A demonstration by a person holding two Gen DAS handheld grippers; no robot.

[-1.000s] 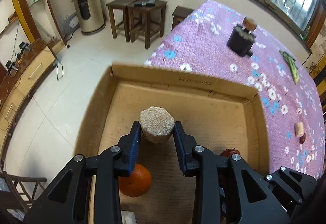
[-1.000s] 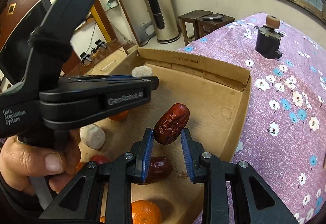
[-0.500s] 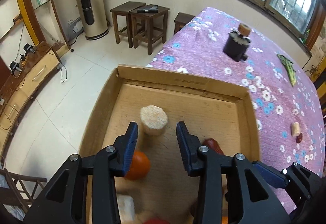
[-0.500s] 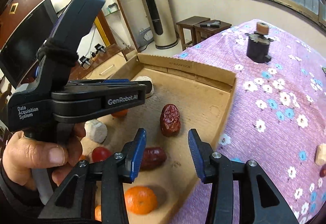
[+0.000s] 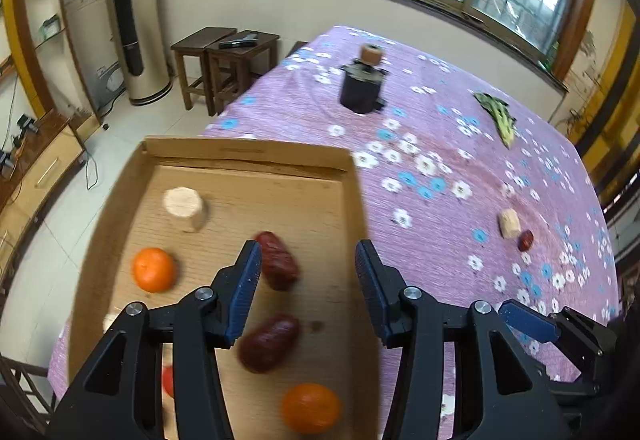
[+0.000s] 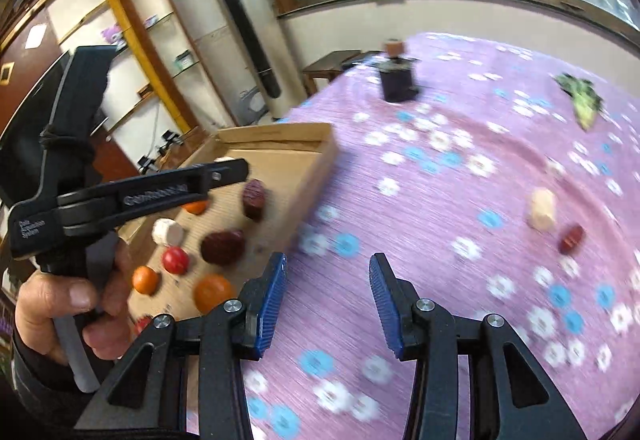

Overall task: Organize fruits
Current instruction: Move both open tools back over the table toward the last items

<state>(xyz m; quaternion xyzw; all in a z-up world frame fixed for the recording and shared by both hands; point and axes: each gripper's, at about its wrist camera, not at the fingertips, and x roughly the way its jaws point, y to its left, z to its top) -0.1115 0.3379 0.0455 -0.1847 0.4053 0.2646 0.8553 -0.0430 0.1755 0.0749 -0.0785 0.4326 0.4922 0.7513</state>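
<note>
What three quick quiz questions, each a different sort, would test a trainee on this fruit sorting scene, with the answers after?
1. True or false: the left gripper is shut on a red date.
2. Multiple choice: the loose red date on the purple cloth lies next to A) an orange, B) a pale cork-like cylinder, C) the black holder.
3. Fill in: the oranges lie inside the ____.

Key: 1 false, both the left gripper and the right gripper are open and empty. 2 B. 3 cardboard box.
</note>
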